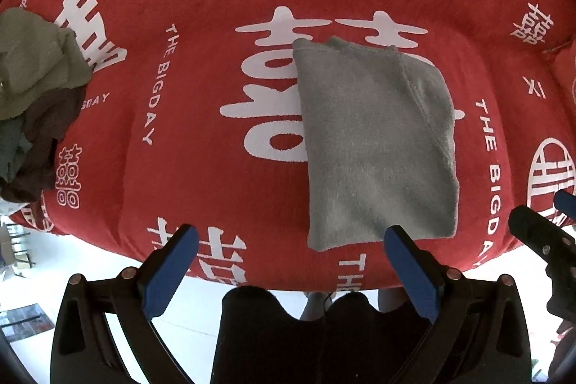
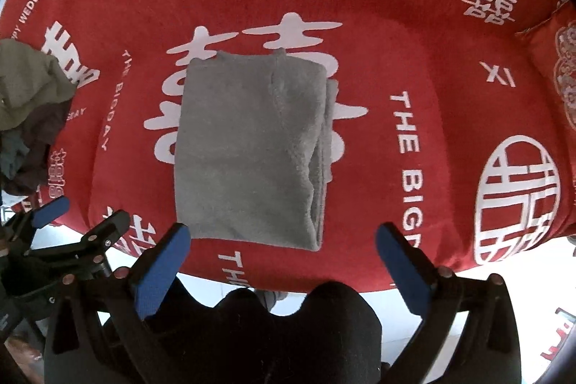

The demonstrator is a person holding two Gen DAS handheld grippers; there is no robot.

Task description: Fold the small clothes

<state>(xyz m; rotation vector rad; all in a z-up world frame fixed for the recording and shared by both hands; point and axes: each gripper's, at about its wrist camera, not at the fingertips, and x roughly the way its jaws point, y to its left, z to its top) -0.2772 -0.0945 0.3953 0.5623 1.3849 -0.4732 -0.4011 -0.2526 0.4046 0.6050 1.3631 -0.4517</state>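
Above the red cover [image 2: 432, 24] with its white printed characters, both pairs of tongs hang pointing straight down, side by side. Both the left tongs [image 1: 291, 233] and the right tongs [image 2: 282, 229] stand with their blue pads spread wide and nothing between them; neither pair touches any cloth. Under them lies the grey cloth [image 2: 248, 153], folded into a thick rectangle, flat on the cover on top of a big white character. Its folded layers show along the right edge in the right wrist view. From the left wrist view the right tongs appear only as a dark piece with a blue tip at the right border. Far to the left, well apart from the grey cloth, a loose heap of clothes [image 1: 32, 96] rests at the edge of the cover: an olive piece on top, a brown one and a bluish one under it. Nothing lies between the tongs and the grey cloth. Below the tongs I see the dark trousers [image 1: 288, 337] of the person and a pale floor [image 1: 187, 315].
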